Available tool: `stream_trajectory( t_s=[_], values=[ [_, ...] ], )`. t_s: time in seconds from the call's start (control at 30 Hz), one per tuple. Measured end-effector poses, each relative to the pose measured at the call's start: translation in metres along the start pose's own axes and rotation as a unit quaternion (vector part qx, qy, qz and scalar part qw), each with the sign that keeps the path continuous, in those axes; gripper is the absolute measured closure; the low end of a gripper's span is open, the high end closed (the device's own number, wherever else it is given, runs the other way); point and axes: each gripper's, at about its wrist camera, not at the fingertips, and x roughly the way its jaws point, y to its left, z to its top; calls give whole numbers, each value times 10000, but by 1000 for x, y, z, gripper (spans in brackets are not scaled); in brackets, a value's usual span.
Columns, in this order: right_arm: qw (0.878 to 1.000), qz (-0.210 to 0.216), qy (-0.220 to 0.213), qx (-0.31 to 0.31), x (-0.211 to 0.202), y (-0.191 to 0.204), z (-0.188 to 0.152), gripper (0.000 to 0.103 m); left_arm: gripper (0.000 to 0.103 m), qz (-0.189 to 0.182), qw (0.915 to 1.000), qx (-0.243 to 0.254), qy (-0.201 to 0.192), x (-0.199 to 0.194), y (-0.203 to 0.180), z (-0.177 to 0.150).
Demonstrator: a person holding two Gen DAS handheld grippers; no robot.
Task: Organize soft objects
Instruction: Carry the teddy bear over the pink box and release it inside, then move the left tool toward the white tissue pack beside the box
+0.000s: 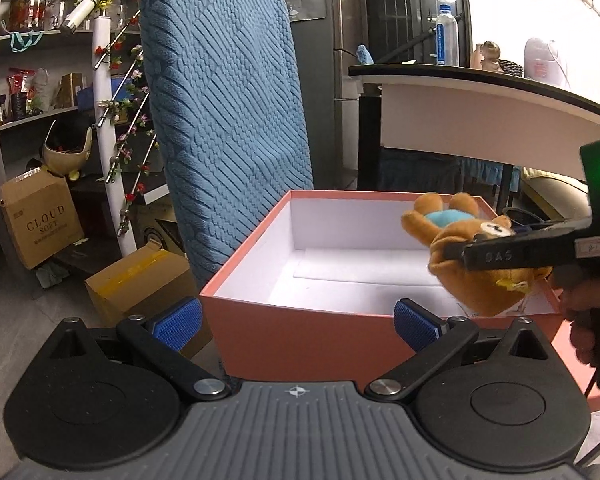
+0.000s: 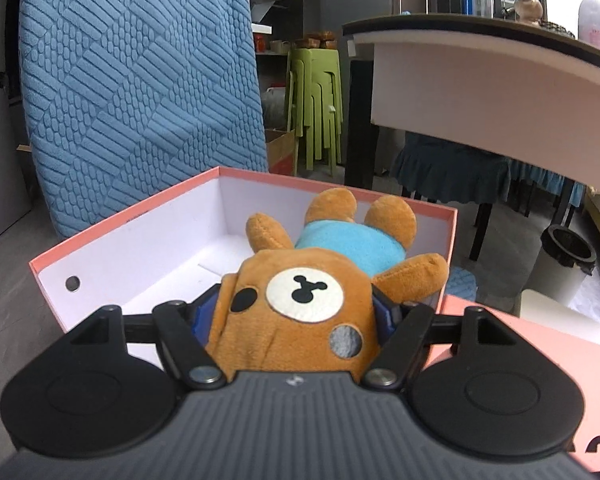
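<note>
Beside ribbed blue fabric (image 2: 140, 80), plush bear (image 2: 300, 300) squeezed in right hand-held gripper (image 2: 300, 312) over coral box (image 2: 140, 208); left hand-held gripper (image 1: 296, 320) agape.

Behind the work area you have a blue quilted cushion (image 1: 228, 92) standing upright. To its left sit a cardboard box marked CLOUD SOFT (image 1: 40, 220) and a second, taped cardboard box (image 1: 140, 284) on the floor. A white table (image 1: 480, 116) carries a water bottle (image 1: 447, 36). Your right view shows stacked green stools (image 2: 314, 100) and a white bin (image 2: 562, 264).
</note>
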Motion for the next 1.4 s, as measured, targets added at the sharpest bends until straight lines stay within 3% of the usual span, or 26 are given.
stream_trajectory(
  t_s=[0.33, 0.67, 1.03, 1.2, 1.4],
  values=[
    [9993, -164, -271, 192, -8, -3, -4, 13, 0, -102, 9999, -23, -50, -8, -2, -3],
    [9933, -383, -922, 578, -71, -30, 2, 6, 0, -258, 9995, 44, -182, -11, -12, 2],
    [9798, -970, -1370, 1088, -160, -54, -37, 4, 0, -675, 9976, 79, -159, -3, -36, 7],
    [9759, -1129, -1497, 1118, -186, -54, -58, 3, 0, -880, 9955, 76, -337, -5, -47, 11],
    [9703, -1306, -1692, 1132, -210, -53, -80, 0, 0, -821, 9953, 201, -476, -6, -62, 12]
  ],
)
